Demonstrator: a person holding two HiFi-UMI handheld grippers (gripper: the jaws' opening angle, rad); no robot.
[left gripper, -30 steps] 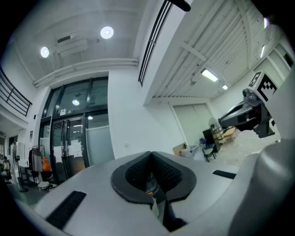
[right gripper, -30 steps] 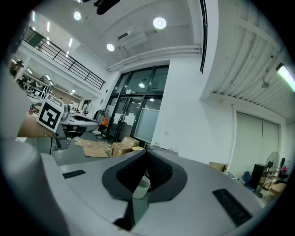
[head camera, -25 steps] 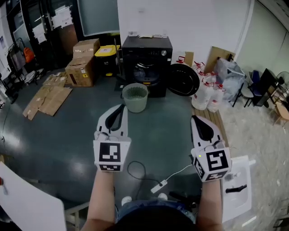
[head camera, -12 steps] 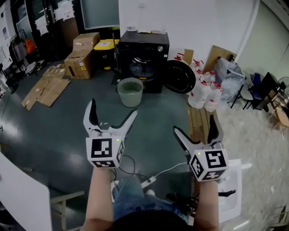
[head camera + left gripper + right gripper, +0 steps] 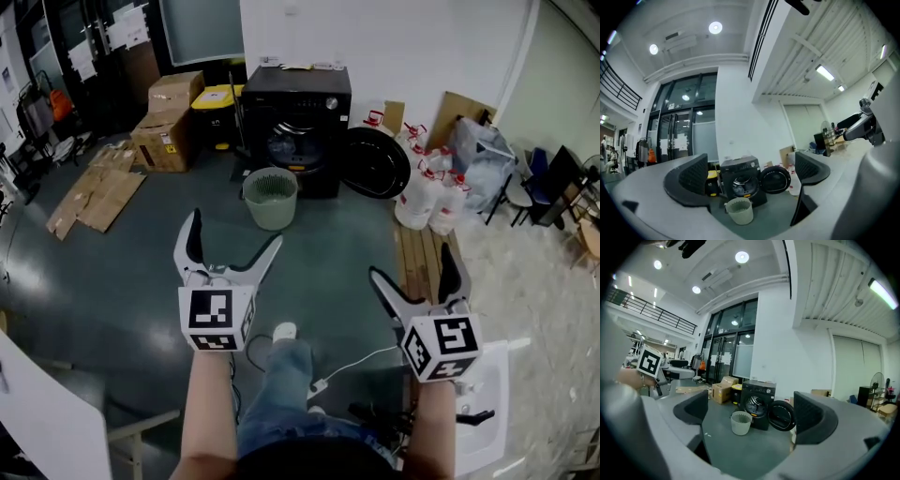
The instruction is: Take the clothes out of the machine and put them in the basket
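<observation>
**Both grippers wide open and empty, well short of the washing machine**

Nearest the camera, two bare forearms (image 5: 208, 403) are seen, each carrying a gripper held about level and pointed toward the machine. The left gripper (image 5: 234, 232) is spread to its full width; its jaws have just been opened, and nothing is held or touched by them. The right gripper (image 5: 413, 264) is spread equally wide, its jaws also just opened, and nothing lies between them either. Through both gaps only the distant floor and the machine are seen.

Below and between the grippers, a leg in jeans with a pale shoe (image 5: 284, 330) is set forward on the dark floor (image 5: 122, 272), and a white cable (image 5: 361, 359) is laid beside it.

Farther off, the pale green basket (image 5: 270, 198) stands upright on the floor, just in front of the black washing machine (image 5: 296, 127) and toward its left side. The machine's round door (image 5: 377, 162) is swung open to the right. Something pale can be made out in the drum (image 5: 289, 150), but it is too small to be identified.

Cardboard boxes (image 5: 169, 122) are stacked to the machine's left, and plastic jugs (image 5: 427, 197) are grouped to its right.
</observation>
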